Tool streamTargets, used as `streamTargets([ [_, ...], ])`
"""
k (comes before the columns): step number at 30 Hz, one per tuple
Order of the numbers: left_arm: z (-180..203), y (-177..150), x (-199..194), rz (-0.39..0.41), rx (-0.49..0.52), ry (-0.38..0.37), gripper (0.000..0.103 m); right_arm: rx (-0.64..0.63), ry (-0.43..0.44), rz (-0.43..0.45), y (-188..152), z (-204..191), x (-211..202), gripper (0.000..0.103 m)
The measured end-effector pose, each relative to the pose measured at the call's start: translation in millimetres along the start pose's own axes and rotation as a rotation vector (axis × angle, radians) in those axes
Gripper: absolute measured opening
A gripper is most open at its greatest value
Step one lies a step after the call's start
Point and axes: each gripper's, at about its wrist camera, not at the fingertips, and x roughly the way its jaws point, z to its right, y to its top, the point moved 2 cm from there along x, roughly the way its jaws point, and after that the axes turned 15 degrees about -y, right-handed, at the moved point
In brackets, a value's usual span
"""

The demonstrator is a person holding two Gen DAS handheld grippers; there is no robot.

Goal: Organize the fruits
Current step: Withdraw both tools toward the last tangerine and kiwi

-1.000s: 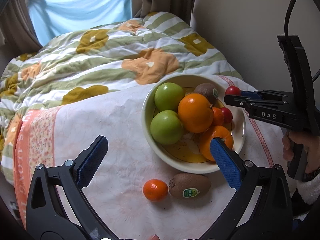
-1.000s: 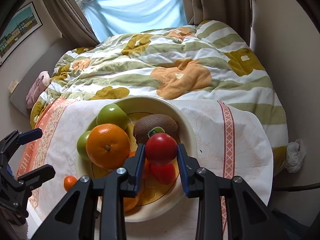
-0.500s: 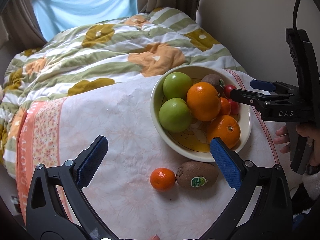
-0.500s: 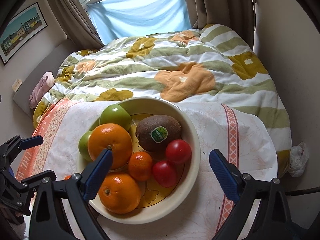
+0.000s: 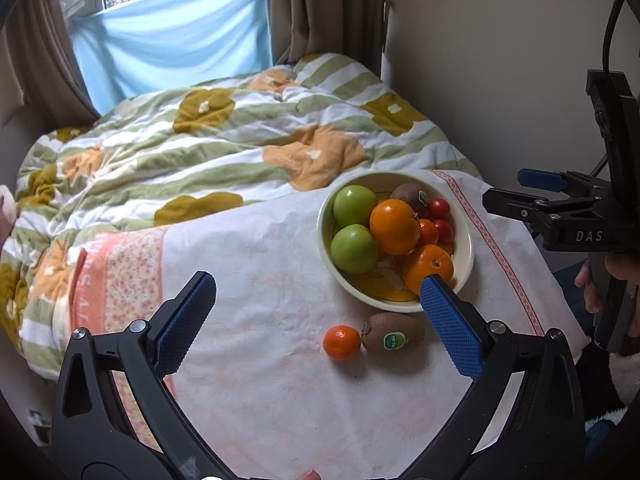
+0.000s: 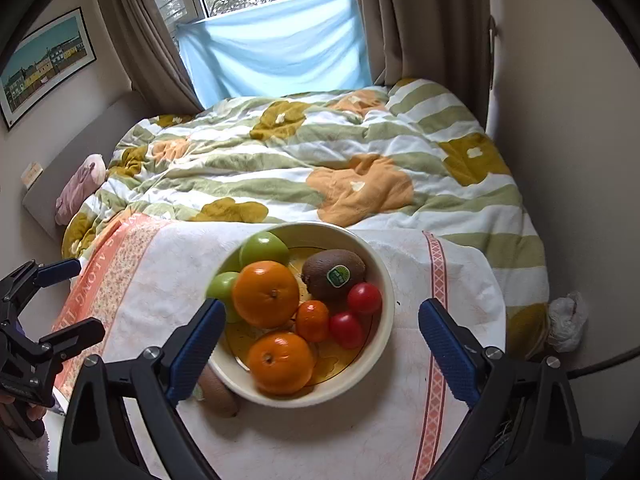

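Bowl (image 6: 387, 280) on cloth-covered tabletop (image 5: 260, 248), filled with apples, oranges, kiwi (image 6: 334, 274), two tomatoes. Outside bowl, just beside its rim: second kiwi (image 5: 393, 332) touching mandarin (image 5: 342, 343). Left gripper (image 5: 316, 320) spread wide, empty, near those two. Right gripper (image 6: 322, 346) likewise wide apart, empty, above bowl.

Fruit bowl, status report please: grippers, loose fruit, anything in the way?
Left gripper open, empty. Right gripper open, empty, above the bowl. Small orange and kiwi on the cloth, outside the bowl. Nothing blocking them.
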Motion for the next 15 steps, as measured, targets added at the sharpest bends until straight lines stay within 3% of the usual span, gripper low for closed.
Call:
streamTargets([
  [9,-11,-12,-52,0.027,0.069,-0.024,0.103,0.071,-0.068,0.011,-19,-29,-63,0.097],
  [15,-21,-26,-71,0.018,0.109,-0.053,0.103,0.109,-0.098,-0.015,-39,-50,-83,0.097],
])
